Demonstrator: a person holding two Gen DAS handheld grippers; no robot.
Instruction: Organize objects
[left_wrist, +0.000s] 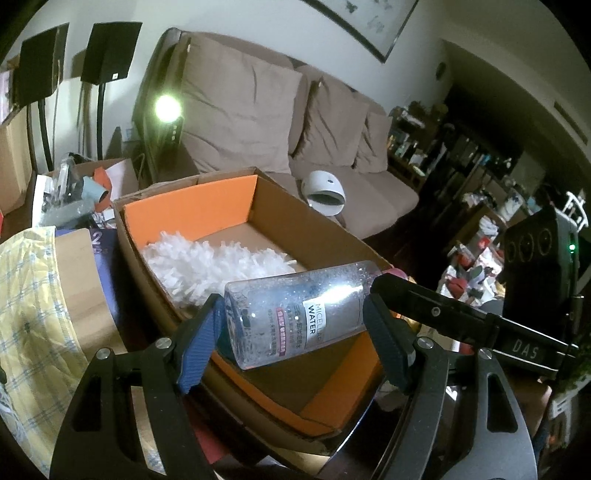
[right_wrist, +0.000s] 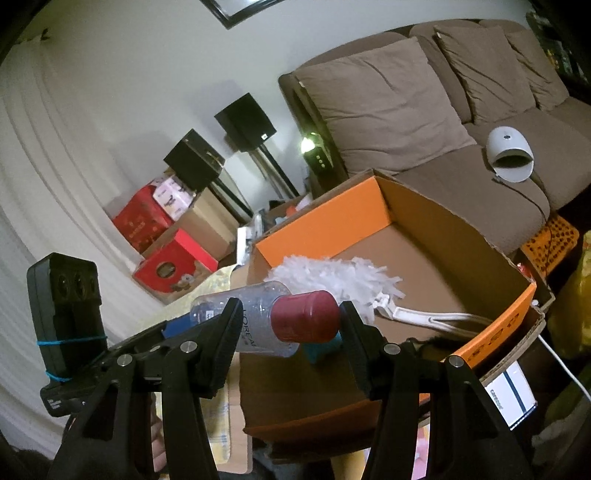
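Between both hand-held grippers, bottle (left_wrist: 299, 314) (red-capped), above the box (left_wrist: 258, 221)

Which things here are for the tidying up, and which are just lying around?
For the job:
- micellar water bottle, held by left gripper and right gripper
- cardboard box
- white duster in the box

Lying about:
- sofa
- white dome gadget
- speakers
- red boxes

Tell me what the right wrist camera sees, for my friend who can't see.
A clear bottle with a dark red cap sits between the right gripper fingers, above an orange-lined cardboard box. A white fluffy duster lies inside the box.
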